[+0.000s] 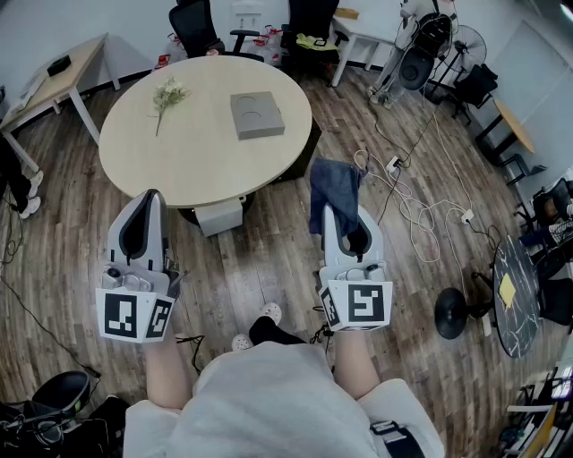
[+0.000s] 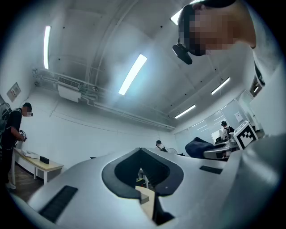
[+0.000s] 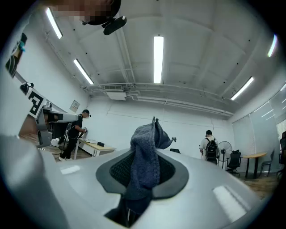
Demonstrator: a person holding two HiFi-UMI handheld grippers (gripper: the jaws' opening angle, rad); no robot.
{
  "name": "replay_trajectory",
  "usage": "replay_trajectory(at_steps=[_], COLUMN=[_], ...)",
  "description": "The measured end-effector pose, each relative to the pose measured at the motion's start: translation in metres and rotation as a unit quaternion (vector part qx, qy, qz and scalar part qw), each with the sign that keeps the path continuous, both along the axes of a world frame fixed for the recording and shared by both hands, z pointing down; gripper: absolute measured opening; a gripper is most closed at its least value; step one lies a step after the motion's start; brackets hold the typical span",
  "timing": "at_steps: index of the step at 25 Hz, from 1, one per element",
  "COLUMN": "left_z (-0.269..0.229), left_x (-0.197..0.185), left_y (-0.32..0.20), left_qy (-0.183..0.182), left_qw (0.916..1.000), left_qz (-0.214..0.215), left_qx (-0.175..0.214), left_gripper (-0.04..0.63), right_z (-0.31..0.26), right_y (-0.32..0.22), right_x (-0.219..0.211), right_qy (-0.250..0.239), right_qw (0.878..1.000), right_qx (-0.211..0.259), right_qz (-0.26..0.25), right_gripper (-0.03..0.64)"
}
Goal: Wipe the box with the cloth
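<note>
The right gripper (image 1: 345, 224) clamps the dark blue fleecy cloth (image 1: 331, 183) at centre, the left gripper (image 1: 149, 203) is closed and empty, and the flat grey box (image 1: 257, 114) lies on the round beige table (image 1: 179, 156) above.

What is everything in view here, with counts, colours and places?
table: one, beige, round, centre
box: one, grey, on table
flowers: one sprig, pale, on table, left of box
cloth: one, blue, between right gripper's jaws
cables: several, white, on floor at right
chairs: two, black, beyond table
left gripper: one, white, shut, empty
right gripper: one, white, shut on cloth
</note>
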State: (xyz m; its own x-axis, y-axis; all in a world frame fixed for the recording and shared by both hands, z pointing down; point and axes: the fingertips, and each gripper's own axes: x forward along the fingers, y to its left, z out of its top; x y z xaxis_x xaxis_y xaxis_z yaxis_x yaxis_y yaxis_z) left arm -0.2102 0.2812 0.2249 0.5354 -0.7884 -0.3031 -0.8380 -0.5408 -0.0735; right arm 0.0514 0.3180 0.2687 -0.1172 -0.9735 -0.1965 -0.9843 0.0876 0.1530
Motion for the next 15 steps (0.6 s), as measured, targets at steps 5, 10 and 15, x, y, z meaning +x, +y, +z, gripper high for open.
replay_trajectory(at_steps=[5,10,15], left_z=[-0.002,0.001,0.002], left_x=[0.003,0.005,0.012], left_y=[-0.006,-0.016,-0.034], left_qy=[0.000,-0.001,-0.002], left_qw=[1.0000,1.0000,1.0000], left_qz=[0.000,-0.002,0.003], left_qx=[0.002,0.002,0.003], left_gripper=[0.008,0.008,0.008], right_z=[-0.004,0.000,0.001], right_y=[-0.006,-0.018,-0.041], right_x=[0.001,0.002,0.007], right_qy=[0.000,0.001,-0.001], right_qw=[1.000,1.000,1.000], right_qx=[0.005,0.001,0.002], right_qz=[-0.003,-0.005,-0.007], right_gripper=[0.091,0.091,0.091])
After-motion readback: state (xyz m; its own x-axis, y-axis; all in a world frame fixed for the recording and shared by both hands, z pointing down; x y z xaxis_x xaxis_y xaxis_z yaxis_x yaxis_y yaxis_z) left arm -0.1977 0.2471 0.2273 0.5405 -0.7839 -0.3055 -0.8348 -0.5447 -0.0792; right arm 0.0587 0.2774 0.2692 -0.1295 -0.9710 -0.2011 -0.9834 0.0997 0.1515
